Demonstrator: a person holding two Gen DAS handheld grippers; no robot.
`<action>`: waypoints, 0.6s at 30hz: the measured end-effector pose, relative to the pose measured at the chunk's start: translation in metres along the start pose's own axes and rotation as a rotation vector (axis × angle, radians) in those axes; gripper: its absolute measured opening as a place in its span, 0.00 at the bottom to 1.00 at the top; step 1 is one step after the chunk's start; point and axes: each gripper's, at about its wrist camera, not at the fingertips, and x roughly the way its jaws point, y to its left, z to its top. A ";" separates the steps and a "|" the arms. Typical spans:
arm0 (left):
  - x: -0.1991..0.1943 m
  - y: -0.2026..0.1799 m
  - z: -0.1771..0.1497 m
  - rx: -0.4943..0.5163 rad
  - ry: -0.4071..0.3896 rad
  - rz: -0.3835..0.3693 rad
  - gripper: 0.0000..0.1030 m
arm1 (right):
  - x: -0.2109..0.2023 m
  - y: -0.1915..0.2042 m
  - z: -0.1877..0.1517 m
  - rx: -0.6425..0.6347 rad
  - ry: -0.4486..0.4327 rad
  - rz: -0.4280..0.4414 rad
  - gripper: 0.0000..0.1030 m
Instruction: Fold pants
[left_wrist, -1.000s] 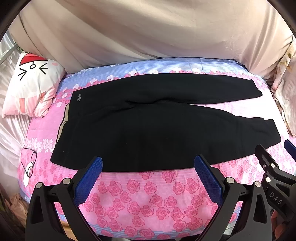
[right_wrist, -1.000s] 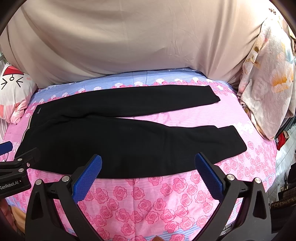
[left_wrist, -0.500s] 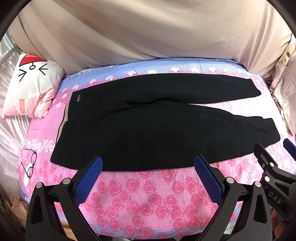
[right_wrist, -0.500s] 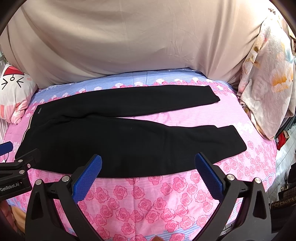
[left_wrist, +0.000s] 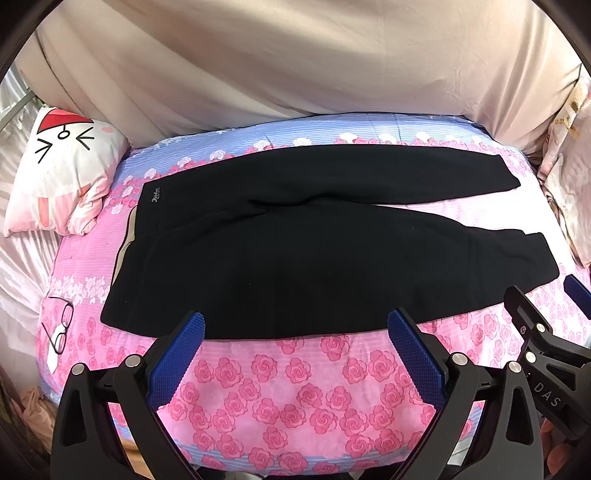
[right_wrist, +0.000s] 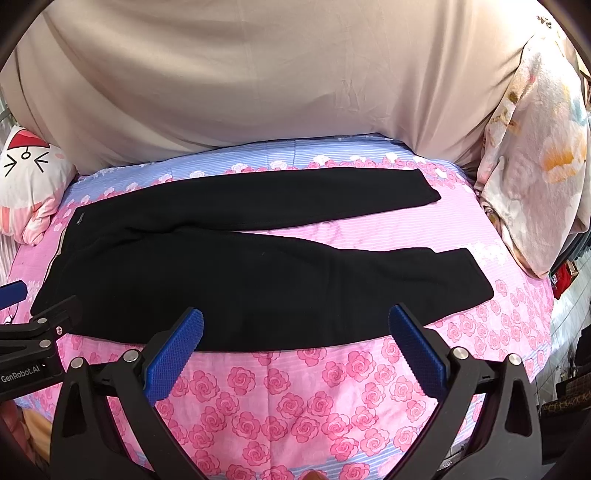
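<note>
Black pants (left_wrist: 295, 251) lie flat across the bed, waistband at the left, both legs spread apart toward the right; they also show in the right wrist view (right_wrist: 240, 266). My left gripper (left_wrist: 295, 325) is open and empty, hovering over the pink sheet just short of the near edge of the pants. My right gripper (right_wrist: 295, 321) is open and empty, likewise just short of the near leg. The right gripper shows at the right edge of the left wrist view (left_wrist: 546, 332), and the left gripper at the left edge of the right wrist view (right_wrist: 33, 332).
The bed has a pink rose sheet (left_wrist: 295, 387). A cat-face pillow (left_wrist: 62, 170) lies at the left, glasses (left_wrist: 61, 328) near the left edge, a floral quilt (right_wrist: 535, 177) at the right, and a beige curtain (right_wrist: 258, 74) behind.
Both views have crept slightly nearer to the pants. The pants have not moved and both grippers stay open.
</note>
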 end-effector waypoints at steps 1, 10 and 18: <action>0.001 -0.001 -0.001 0.001 0.000 -0.001 0.95 | 0.000 0.000 0.000 0.000 0.000 0.001 0.96; 0.001 -0.002 -0.002 0.000 0.000 0.000 0.95 | 0.001 0.000 0.000 0.001 0.001 0.001 0.96; 0.003 -0.002 -0.002 -0.001 0.000 0.001 0.95 | 0.002 0.001 0.000 0.002 0.005 0.003 0.96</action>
